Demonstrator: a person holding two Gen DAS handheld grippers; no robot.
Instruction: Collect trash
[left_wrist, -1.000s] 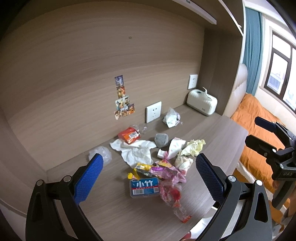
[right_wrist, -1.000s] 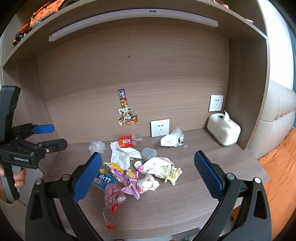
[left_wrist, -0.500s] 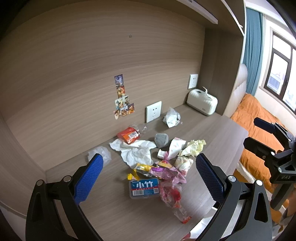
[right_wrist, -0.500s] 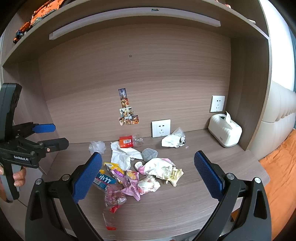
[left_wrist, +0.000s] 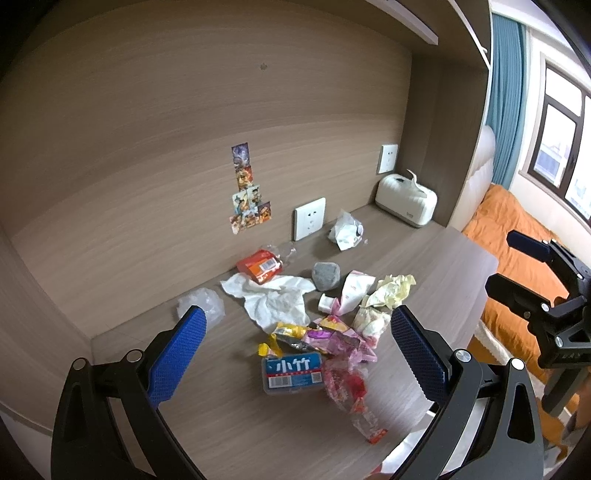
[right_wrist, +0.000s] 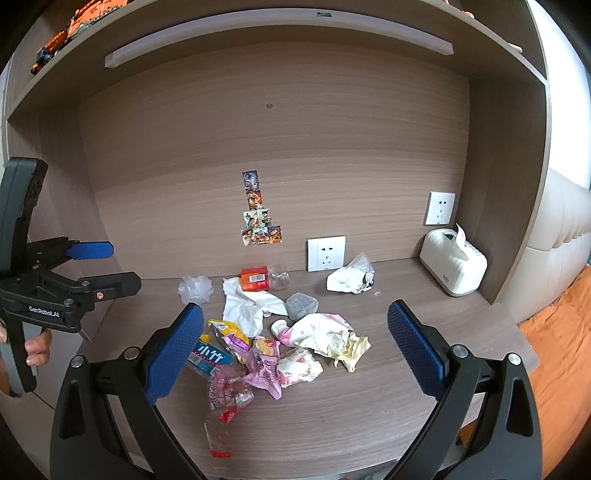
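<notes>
1. Right wrist view shows you the whole job ahead: nothing looks collected yet, judging by how the trash lies spread on the wooden desk (right_wrist: 424, 398), and no bin or bag is in view.
2. Farthest left, your left gripper (right_wrist: 103, 267) is held off the left end of the desk, jaws spread and empty, pointing right toward the heap; your fingers (right_wrist: 37, 347) curl round its handle.
3. Next comes a crumpled clear plastic wad (right_wrist: 195, 288) near the back panel, apart from the rest.
4. Then the white tissue (right_wrist: 247, 308), with the red packet (right_wrist: 255, 278) at its far edge by the wall.
5. Nearer you lies the main heap: the blue-labelled box (left_wrist: 293, 373), the pink wrappers (right_wrist: 264, 369) over it, and a clear wrapper with red print (right_wrist: 216, 434) nearest the front edge.
6. Right of centre, a grey lump (right_wrist: 302, 305) sits beyond the cream crumpled paper (right_wrist: 340, 341).
7. Further right, a white scrap (right_wrist: 349, 280) lies alone below the socket (right_wrist: 326, 253), well apart from the heap.
8. Far right, the tissue box (right_wrist: 454, 264) stands in the corner; likely not trash.
9. Your right gripper (right_wrist: 295, 347) hangs above the near desk edge, fingers wide apart, holding nothing, framing the heap.
</notes>
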